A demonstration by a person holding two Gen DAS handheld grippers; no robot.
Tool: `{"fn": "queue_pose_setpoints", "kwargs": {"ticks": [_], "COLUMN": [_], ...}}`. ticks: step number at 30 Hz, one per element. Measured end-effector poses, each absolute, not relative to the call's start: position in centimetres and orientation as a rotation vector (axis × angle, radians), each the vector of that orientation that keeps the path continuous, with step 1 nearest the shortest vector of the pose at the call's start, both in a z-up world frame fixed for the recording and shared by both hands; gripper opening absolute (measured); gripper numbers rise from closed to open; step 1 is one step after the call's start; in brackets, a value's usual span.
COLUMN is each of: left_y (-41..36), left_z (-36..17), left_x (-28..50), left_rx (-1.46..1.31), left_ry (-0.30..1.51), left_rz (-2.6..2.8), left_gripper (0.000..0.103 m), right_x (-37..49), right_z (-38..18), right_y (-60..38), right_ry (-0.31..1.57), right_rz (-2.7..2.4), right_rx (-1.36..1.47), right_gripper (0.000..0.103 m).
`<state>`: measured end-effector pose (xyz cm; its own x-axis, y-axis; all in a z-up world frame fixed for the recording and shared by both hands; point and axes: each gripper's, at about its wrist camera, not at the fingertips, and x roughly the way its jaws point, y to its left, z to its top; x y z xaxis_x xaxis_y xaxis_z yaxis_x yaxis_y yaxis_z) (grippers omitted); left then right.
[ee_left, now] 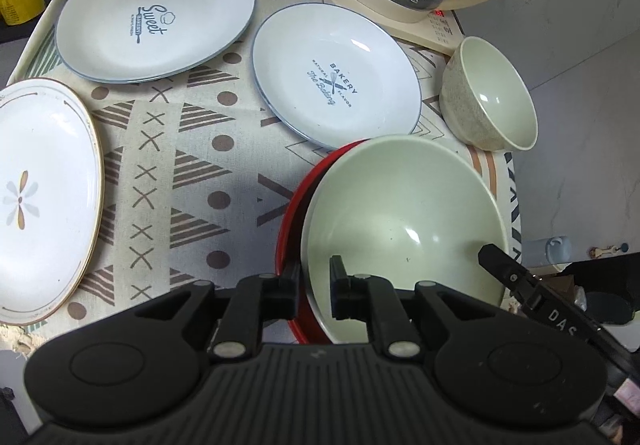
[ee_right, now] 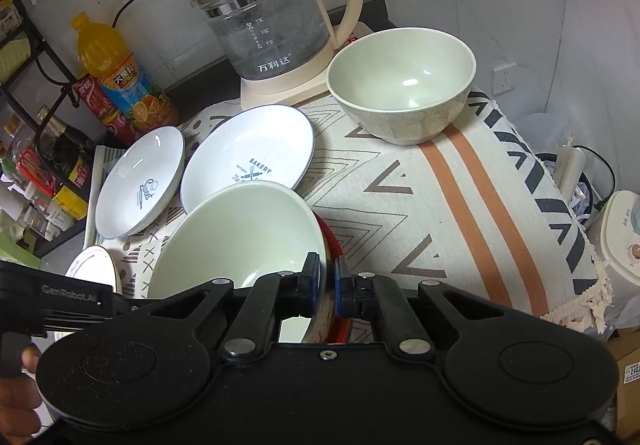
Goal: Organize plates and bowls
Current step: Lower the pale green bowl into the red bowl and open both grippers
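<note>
On bowl rim (ee_right: 324, 265): hand-held gripper (ee_right: 329, 277) clamped

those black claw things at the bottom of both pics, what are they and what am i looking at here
They are two hand-held grippers, one in each of a person's hands, each with a wide-angle camera looking along its fingers. One picture comes from the left gripper, the other from the right gripper.

Both are clamped on the rim of the large pale green bowl, from opposite sides. It sits in a red dish.

On the patterned cloth lie two blue-rimmed plates, "Sweet" and "Bakery", a flower plate and a small green bowl. A glass kettle stands behind.
</note>
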<state>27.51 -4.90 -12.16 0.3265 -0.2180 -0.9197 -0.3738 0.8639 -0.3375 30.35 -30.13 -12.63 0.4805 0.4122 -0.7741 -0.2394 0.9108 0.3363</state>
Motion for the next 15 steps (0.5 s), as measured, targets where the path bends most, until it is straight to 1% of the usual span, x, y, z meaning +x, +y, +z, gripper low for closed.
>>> {"fn": "queue_pose_setpoints", "kwargs": {"ticks": [3, 6, 10, 12, 13, 15], "left_y": [-4.5, -4.2, -4.0, -4.0, -4.0, -3.9], "left_z": [-11.7, -10.5, -8.8, -8.4, -8.4, -8.4], "left_x": [27.3, 27.1, 27.0, 27.2, 27.3, 27.4], "left_rx": [-0.570, -0.567, -0.548, -0.540, -0.538, -0.541], "left_ry": [1.248, 1.216, 1.155, 1.142, 1.142, 1.142], "left_rz": [0.106, 0.106, 0.100, 0.104, 0.106, 0.108], "left_gripper": [0.012, 0.015, 0.029, 0.030, 0.031, 0.031], "right_x": [30.4, 30.3, 30.4, 30.5, 30.5, 30.3], "right_z": [-12.7, -12.7, -12.8, -13.0, -12.9, -12.3], "right_y": [-30.1, -30.0, -29.4, -29.3, -29.2, -29.2], "right_ry": [0.991, 0.986, 1.002, 1.029, 1.030, 1.009], "right_rz": [0.397, 0.403, 0.411, 0.414, 0.418, 0.423], "right_rx": [0.189, 0.180, 0.164, 0.170, 0.170, 0.151], "right_gripper": [0.007, 0.008, 0.008, 0.014, 0.016, 0.022]}}
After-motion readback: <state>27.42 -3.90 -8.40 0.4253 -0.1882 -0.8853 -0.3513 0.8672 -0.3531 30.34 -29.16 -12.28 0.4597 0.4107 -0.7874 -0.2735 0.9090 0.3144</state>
